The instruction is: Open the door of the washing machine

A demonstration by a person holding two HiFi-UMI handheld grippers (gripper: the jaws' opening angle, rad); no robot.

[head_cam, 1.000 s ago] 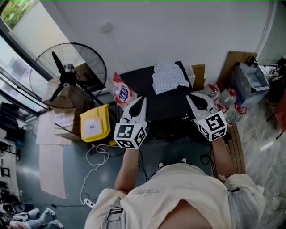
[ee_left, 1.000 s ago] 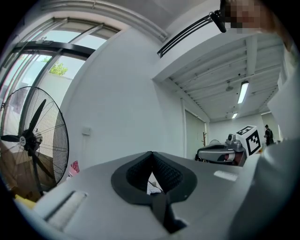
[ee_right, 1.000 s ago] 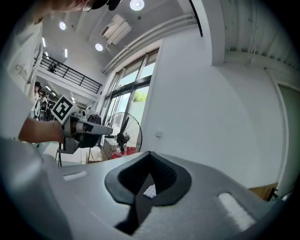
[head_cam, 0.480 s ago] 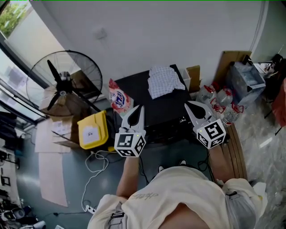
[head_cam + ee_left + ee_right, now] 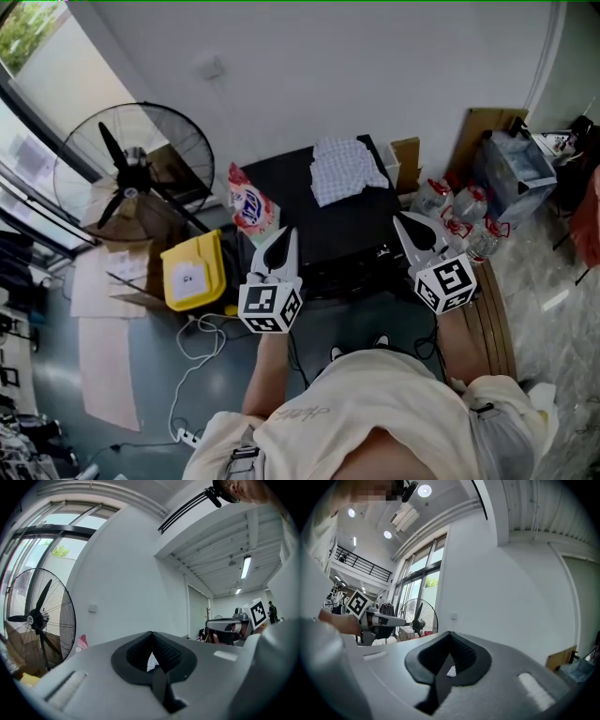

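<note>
Looking straight down on the black box-shaped washing machine (image 5: 342, 234), backed up against the white wall (image 5: 375, 66), with a white checked cloth (image 5: 347, 169) dumped at the far edge of its top. Got the left gripper (image 5: 289, 236) and the right gripper (image 5: 405, 225) held level over the near edge of that top, one toward each front corner, presumably to stay lined up with the front face. Both pinched fully shut on nothing, only the cloth peeking past the tips, probably for want of anything to hold. Can't make out the door from up here, tucked under that near edge, so no telling open from shut. Could fit squaring up to a shut door or hanging back from an open one.
</note>
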